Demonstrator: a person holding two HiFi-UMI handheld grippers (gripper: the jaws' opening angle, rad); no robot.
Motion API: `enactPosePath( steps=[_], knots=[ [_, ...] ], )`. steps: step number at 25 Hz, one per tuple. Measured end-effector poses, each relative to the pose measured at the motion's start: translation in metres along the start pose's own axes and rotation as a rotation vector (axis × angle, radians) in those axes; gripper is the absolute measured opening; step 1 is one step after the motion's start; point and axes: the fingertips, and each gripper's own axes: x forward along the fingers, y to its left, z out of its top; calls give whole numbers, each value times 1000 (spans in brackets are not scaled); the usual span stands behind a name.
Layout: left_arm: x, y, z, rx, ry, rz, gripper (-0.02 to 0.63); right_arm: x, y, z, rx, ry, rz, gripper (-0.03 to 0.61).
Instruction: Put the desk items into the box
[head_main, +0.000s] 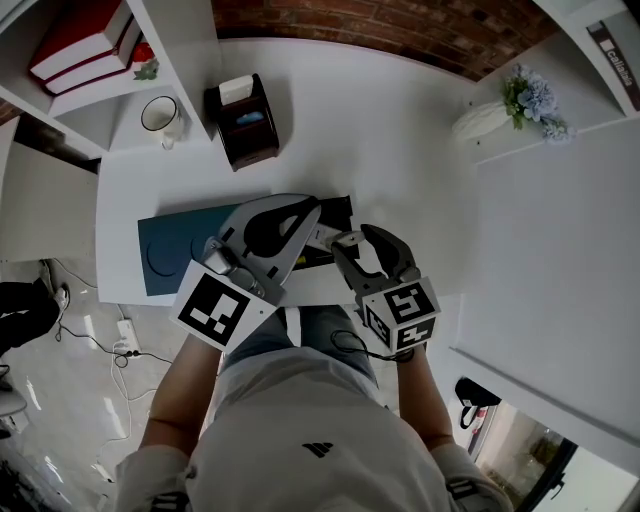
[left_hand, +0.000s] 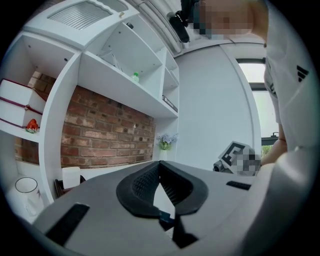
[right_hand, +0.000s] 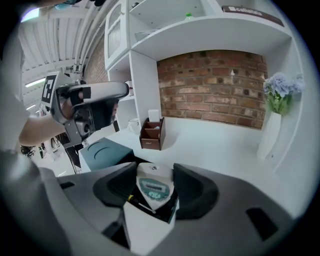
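Right gripper view: right gripper (right_hand: 155, 169) jaws stand apart over the white device (right_hand: 154, 190). It lies in the black box (right_hand: 169, 209), face up, long axis along the jaws. Left gripper (left_hand: 160, 167) jaws meet, empty.

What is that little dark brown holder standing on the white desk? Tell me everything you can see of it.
The dark brown holder looks like wood: a small open-topped organiser with compartments. A white paper block stands in its back section and something blue lies in a lower one. It stands upright on the white desk, beside a white mug and apart from it.
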Motion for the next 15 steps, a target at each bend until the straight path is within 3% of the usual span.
enactPosePath(
  steps=[5,15],
  knots=[
    [-4,2,-4,-25,8,18,11,4,6,-11,-36,58,14,236],
    [-9,11,-2,-27,-3,40,11,19,14,-1,-84,61,45,236]
  ],
)
